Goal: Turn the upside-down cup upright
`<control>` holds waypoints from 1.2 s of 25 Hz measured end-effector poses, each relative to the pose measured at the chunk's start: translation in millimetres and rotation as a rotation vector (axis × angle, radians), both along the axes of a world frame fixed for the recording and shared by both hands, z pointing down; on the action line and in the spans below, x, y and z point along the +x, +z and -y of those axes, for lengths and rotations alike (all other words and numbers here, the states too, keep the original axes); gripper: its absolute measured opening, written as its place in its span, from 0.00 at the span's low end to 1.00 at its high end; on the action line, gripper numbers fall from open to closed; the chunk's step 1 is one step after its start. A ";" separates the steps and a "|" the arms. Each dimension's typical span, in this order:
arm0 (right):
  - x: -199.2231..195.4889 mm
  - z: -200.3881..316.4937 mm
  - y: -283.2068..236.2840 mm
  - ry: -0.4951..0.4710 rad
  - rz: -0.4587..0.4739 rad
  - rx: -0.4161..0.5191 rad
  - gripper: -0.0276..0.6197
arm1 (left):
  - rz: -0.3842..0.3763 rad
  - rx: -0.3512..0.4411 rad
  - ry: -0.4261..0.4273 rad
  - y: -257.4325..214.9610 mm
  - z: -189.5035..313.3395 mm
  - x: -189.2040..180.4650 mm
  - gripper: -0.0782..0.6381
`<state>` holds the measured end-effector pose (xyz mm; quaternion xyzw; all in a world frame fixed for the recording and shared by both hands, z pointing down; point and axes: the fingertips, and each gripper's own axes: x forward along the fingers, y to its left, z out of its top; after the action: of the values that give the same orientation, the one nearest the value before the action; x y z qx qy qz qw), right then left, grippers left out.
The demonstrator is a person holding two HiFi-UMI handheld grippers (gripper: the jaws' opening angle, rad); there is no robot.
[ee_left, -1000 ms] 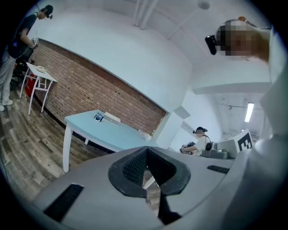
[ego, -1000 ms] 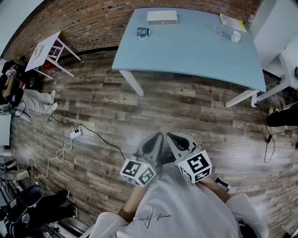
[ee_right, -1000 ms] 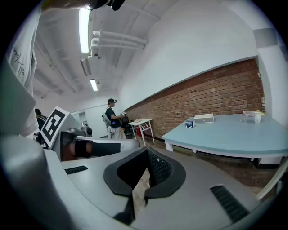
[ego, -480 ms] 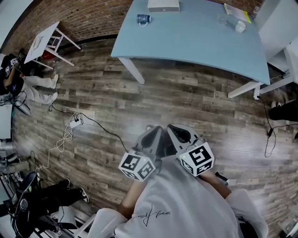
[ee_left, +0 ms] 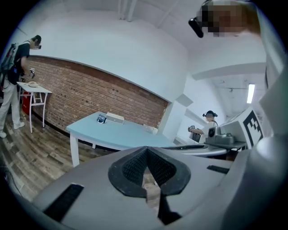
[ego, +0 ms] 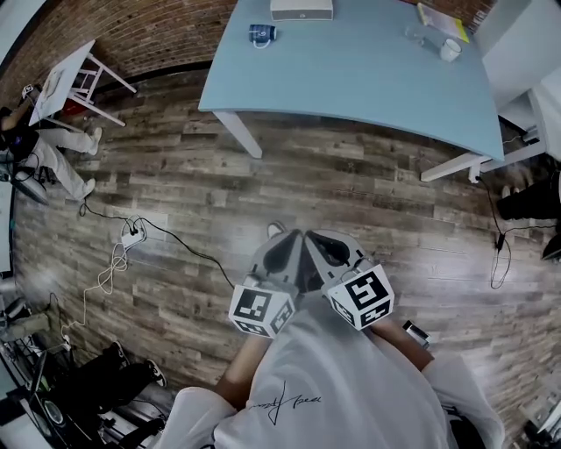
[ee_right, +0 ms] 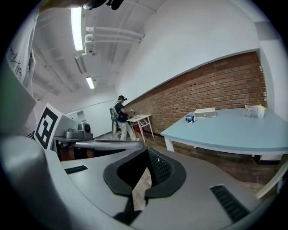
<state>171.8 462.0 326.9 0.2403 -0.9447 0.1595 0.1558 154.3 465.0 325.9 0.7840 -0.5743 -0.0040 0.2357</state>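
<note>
A light blue table [ego: 368, 79] stands across the wooden floor, well away from me. On it are a blue mug [ego: 259, 33] at the far left, and a clear glass [ego: 414, 35] and a white cup [ego: 450, 49] at the far right. They are too small to tell which is upside down. My left gripper [ego: 292, 240] and right gripper [ego: 315, 240] are held side by side close to my body, both shut and empty. The mug [ee_left: 101, 118] is tiny in the left gripper view, and the mug [ee_right: 190, 118] and the white cup [ee_right: 260, 111] show in the right gripper view.
A white box [ego: 289, 9] and a yellow book [ego: 434, 19] also lie on the table. A small white side table [ego: 66, 81] stands at the left by a brick wall, with a person [ee_left: 13, 81] beside it. Cables and a power strip [ego: 131, 237] lie on the floor.
In the head view the table has slid up and slightly left. Both grippers stay shut, together near my body.
</note>
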 end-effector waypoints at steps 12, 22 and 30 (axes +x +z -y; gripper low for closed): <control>-61.4 62.1 2.0 -0.001 -0.009 -0.050 0.07 | 0.020 -0.002 0.025 2.2 60.0 -59.1 0.12; -120.2 100.6 -4.2 0.030 -0.030 -0.047 0.07 | -0.018 -0.024 0.085 -2.7 99.8 -117.7 0.12; -156.9 120.3 -14.9 0.074 -0.027 -0.013 0.07 | -0.015 0.011 0.128 -13.1 120.1 -154.5 0.12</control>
<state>14.9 341.6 312.0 0.2765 -0.9319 0.1678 0.1642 -0.2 344.9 312.8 0.8203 -0.5211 0.0019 0.2357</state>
